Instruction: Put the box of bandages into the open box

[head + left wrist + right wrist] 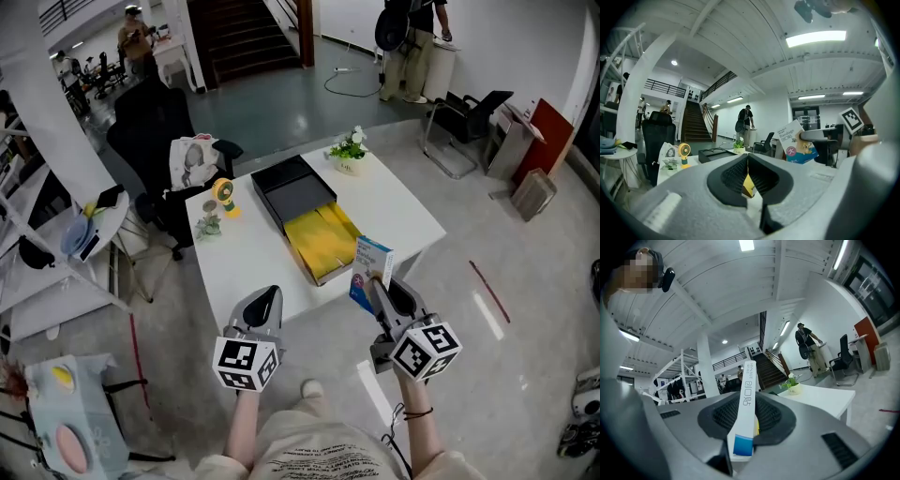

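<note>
The box of bandages (369, 270) is white and blue and stands upright over the table's near right corner, held in my right gripper (382, 292). In the right gripper view its narrow white edge (748, 385) runs up between the jaws of the right gripper (744, 414), which press on it. The open box (322, 244) has a yellow inside and lies on the white table (253, 258), just left of the bandages, with its black lid (292, 188) behind it. My left gripper (264, 298) hovers at the table's front edge, jaws together and empty. The left gripper view shows the bandage box (796, 141) off to the right.
A small yellow fan (223, 195) and a tiny plant (207, 225) stand at the table's left side, a potted plant (348, 148) at its far corner. A black office chair (148, 131) and a round side table (92, 228) stand to the left.
</note>
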Tool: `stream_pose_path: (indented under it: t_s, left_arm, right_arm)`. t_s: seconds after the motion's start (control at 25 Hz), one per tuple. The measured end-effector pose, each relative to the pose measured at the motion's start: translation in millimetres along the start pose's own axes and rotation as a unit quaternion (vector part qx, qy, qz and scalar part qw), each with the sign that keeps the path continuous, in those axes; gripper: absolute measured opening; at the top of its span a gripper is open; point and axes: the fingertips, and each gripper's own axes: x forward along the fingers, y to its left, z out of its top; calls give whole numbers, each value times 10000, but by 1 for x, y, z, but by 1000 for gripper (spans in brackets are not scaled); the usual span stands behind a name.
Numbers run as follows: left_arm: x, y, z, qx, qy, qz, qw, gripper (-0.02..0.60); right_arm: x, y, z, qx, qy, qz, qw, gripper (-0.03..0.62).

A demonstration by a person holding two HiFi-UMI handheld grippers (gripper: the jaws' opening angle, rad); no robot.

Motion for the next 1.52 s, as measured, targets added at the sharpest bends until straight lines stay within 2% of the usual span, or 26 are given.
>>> stream_pose_path:
  t_s: [0.6,0.8,0.96,1.2,1.52]
  left_arm:
    - [65,41,-14,-284,251,-54,9993,23]
    - [92,59,-28,-524,436,104,9976,22]
    - [120,74,-46,-673,653,272,9952,23]
    - [156,94,-70,-1087,938,567,9880,22]
    - [183,109,-102,-1469,1361,945,9752,23]
  right_arm:
    - [72,-36,-4,170,264,-49,9995,91]
    - [110,-54,-12,313,534,97,9980,90]
    - [147,-68,-25,385,1016,402,9933,91]
    - [195,-83,-53,596,1910,942,9752,91]
    - [236,-86,-104,806,3182,1704,9291,89]
